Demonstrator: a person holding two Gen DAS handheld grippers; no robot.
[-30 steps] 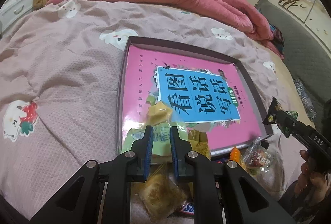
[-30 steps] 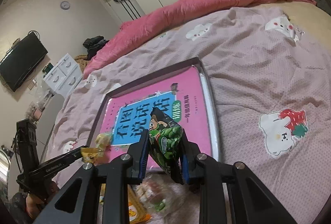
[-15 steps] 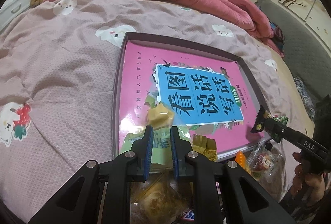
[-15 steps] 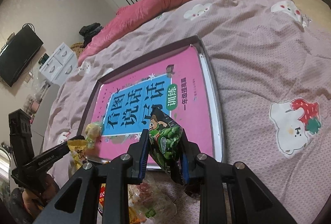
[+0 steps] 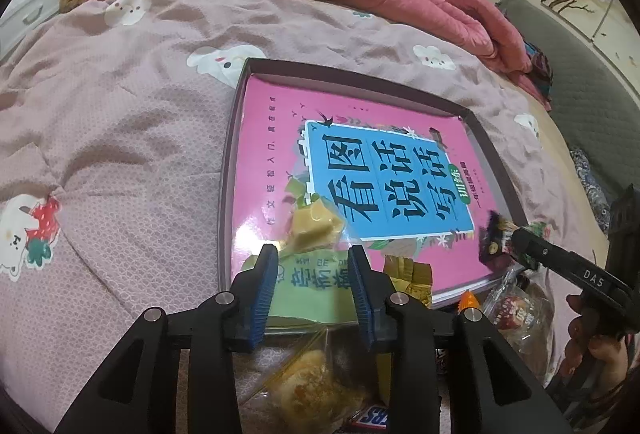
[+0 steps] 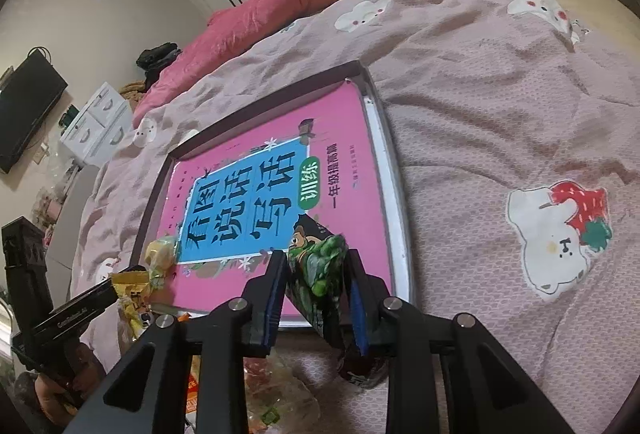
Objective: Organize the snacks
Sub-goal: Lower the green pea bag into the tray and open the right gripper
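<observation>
Our left gripper (image 5: 314, 276) is opening around the green packet (image 5: 316, 288); our right gripper (image 6: 316, 288), also opening, still pinches the pea packet (image 6: 320, 274), whose long axis points away toward the tray (image 6: 400, 234).

— Item one?
— A light green snack packet (image 5: 316, 286) with dark printed characters, clear at its far end where yellowish pieces (image 5: 314, 228) show. It lies flat at the near edge of the shallow dark-rimmed box (image 5: 228, 169), on the pink book cover (image 5: 272, 137) that fills the box.
— Item two?
— A dark packet (image 6: 320, 274) printed with green peas and a cartoon figure, standing tilted over the same cover's near right part.
— Remaining stock?
— Loose on the bedspread, just short of the box: a clear-wrapped pastry (image 5: 308, 390), a Snickers bar (image 5: 370, 418), a gold-wrapped piece (image 5: 412, 274) and a clear bag of mixed sweets (image 5: 516, 314).
</observation>
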